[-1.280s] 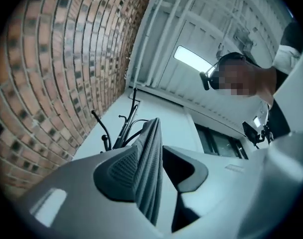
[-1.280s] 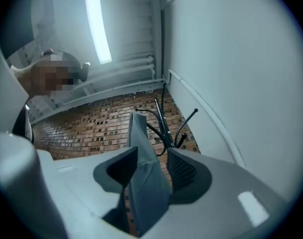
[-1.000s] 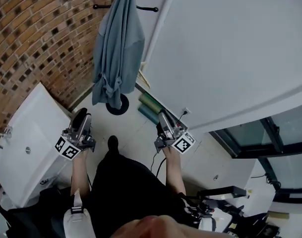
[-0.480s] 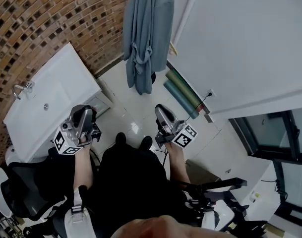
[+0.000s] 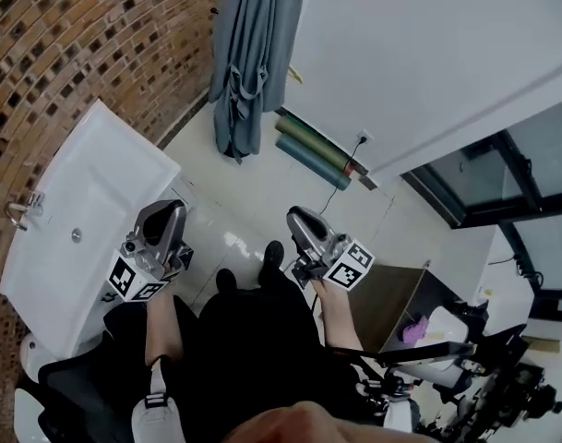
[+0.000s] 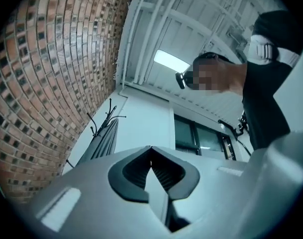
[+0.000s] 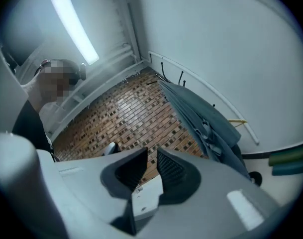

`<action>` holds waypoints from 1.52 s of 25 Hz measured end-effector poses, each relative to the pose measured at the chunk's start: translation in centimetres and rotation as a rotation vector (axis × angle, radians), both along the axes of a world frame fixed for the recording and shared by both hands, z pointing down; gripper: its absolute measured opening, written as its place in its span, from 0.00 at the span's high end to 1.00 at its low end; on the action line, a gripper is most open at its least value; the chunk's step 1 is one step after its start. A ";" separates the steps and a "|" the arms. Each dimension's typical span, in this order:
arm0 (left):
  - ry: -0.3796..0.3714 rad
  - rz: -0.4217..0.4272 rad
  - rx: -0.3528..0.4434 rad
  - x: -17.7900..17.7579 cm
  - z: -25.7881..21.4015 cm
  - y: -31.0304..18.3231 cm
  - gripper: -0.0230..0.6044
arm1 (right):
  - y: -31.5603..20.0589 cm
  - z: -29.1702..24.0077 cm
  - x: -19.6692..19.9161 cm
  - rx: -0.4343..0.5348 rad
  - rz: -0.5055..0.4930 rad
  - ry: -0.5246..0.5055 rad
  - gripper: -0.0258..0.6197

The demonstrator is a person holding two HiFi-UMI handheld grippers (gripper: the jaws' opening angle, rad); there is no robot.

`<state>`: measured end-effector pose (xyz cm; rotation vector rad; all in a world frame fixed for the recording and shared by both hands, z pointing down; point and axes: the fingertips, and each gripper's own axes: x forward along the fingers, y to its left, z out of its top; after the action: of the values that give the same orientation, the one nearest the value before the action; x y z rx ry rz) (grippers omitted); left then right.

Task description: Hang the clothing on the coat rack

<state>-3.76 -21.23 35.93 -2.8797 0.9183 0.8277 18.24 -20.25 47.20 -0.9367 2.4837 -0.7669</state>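
Grey plastic jaws of the left gripper (image 6: pixel 151 151), well short of the coat rack (image 7: pixel 253 177), are pressed together on nothing. The right gripper (image 7: pixel 152 152), equally far from the rack, has just been narrowing its jaws; a slim, empty gap remains. Beyond both, the blue-grey bathrobe (image 5: pixel 253 53) hangs on the rack, beside the brick wall (image 5: pixel 96 44).

Left tool (image 5: pixel 162 221) and right tool (image 5: pixel 306 227): silver-grey moulded housings; dark ribbed pads (image 7: pixel 172 169) set in dark surrounds; each carries a white cube (image 5: pixel 131 280) printed with black square markers. Operator wears a black garment (image 5: pixel 244 358); black shoes (image 5: pixel 273 252); white strap (image 5: pixel 151 404) on the left forearm.
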 end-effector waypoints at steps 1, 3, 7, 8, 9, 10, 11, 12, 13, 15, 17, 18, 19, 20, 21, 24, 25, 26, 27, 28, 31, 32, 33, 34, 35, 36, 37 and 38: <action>-0.010 0.010 -0.025 -0.1 1.1 -0.2 0.96 | 1.2 0.0 -0.3 -0.005 0.017 0.026 0.88; -0.010 0.042 -0.068 0.2 2.9 -0.5 0.96 | 3.3 0.6 -0.7 -0.035 0.038 0.073 0.88; 0.017 0.099 -0.099 0.0 4.7 0.0 0.96 | 6.1 2.0 -1.5 -0.093 0.054 0.142 0.88; 0.028 0.105 -0.099 -0.3 4.8 0.5 0.96 | 6.4 2.2 -1.9 -0.100 0.049 0.151 0.88; 0.037 0.109 -0.097 -0.8 4.7 1.1 0.96 | 6.4 2.3 -2.5 -0.102 0.041 0.157 0.88; 0.043 0.110 -0.092 -1.4 4.6 1.6 0.96 | 6.3 2.2 -3.3 -0.099 0.029 0.159 0.88; 0.046 0.109 -0.087 -2.0 4.5 2.0 0.96 | 6.1 2.1 -4.3 -0.092 0.015 0.158 0.88; 0.049 0.107 -0.084 -2.7 4.4 2.4 0.96 | 6.0 1.8 -5.4 -0.082 -0.003 0.157 0.88; 0.054 0.102 -0.083 -3.4 4.3 2.6 0.96 | 6.0 1.6 -6.5 -0.069 -0.019 0.157 0.88; 0.074 0.095 -0.087 -4.5 4.4 2.9 0.96 | 6.3 0.9 -8.0 -0.043 -0.041 0.163 0.88; 0.094 0.107 -0.091 -4.7 4.4 3.4 0.96 | 6.7 0.3 -8.5 -0.031 -0.039 0.172 0.88; 0.101 0.121 -0.090 -4.6 4.4 3.6 0.96 | 6.9 0.1 -8.5 -0.030 -0.030 0.176 0.88; 0.105 0.136 -0.087 -4.3 4.5 3.6 0.96 | 7.0 -0.1 -8.4 -0.031 -0.018 0.181 0.88; 0.109 0.148 -0.085 -4.0 4.6 3.5 0.96 | 7.1 -0.2 -8.2 -0.036 -0.007 0.186 0.88; 0.116 0.155 -0.084 -3.8 4.7 3.3 0.96 | 7.2 -0.2 -8.1 -0.045 0.003 0.191 0.88; 0.147 0.159 -0.079 -3.3 5.0 2.5 0.96 | 7.3 -0.1 -7.4 -0.076 0.025 0.208 0.88; 0.152 0.158 -0.078 -3.2 5.1 2.3 0.96 | 7.3 -0.1 -7.2 -0.079 0.034 0.211 0.88; 0.153 0.155 -0.078 -3.1 5.2 2.1 0.96 | 7.3 -0.1 -7.1 -0.078 0.040 0.211 0.89; 0.155 0.150 -0.078 -3.1 5.3 2.1 0.96 | 7.4 -0.1 -7.0 -0.076 0.041 0.211 0.89; 0.158 0.146 -0.077 -3.0 5.4 2.3 0.96 | 7.5 -0.2 -7.0 -0.073 0.039 0.212 0.90; 0.166 0.136 -0.074 -3.3 5.0 2.9 0.96 | 7.7 -0.6 -7.5 -0.067 0.018 0.214 0.91; 0.166 0.128 -0.072 -3.6 4.9 2.9 0.96 | 7.6 -0.7 -8.0 -0.063 0.008 0.212 0.91; 0.167 0.120 -0.073 -3.9 4.8 2.8 0.96 | 7.5 -0.9 -8.5 -0.059 -0.003 0.209 0.91; 0.170 0.112 -0.075 -4.2 4.8 2.9 0.96 | 7.5 -1.0 -8.9 -0.055 -0.013 0.208 0.92; 0.173 0.106 -0.078 -4.4 4.8 2.9 0.96 | 7.5 -1.2 -9.2 -0.050 -0.021 0.207 0.92; 0.176 0.102 -0.079 -4.6 4.8 3.0 0.96 | 7.6 -1.2 -9.3 -0.048 -0.025 0.204 0.94; 0.176 0.100 -0.079 -4.6 4.7 3.2 0.96 | 7.6 -1.3 -9.4 -0.047 -0.027 0.198 0.95; 0.174 0.099 -0.079 -4.6 4.6 3.3 0.96 | 7.6 -1.3 -9.3 -0.049 -0.026 0.190 0.96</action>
<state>-8.37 -17.89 40.56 -2.9797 0.8451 1.0898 8.95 -12.65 45.94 -1.0408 2.6558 -0.7824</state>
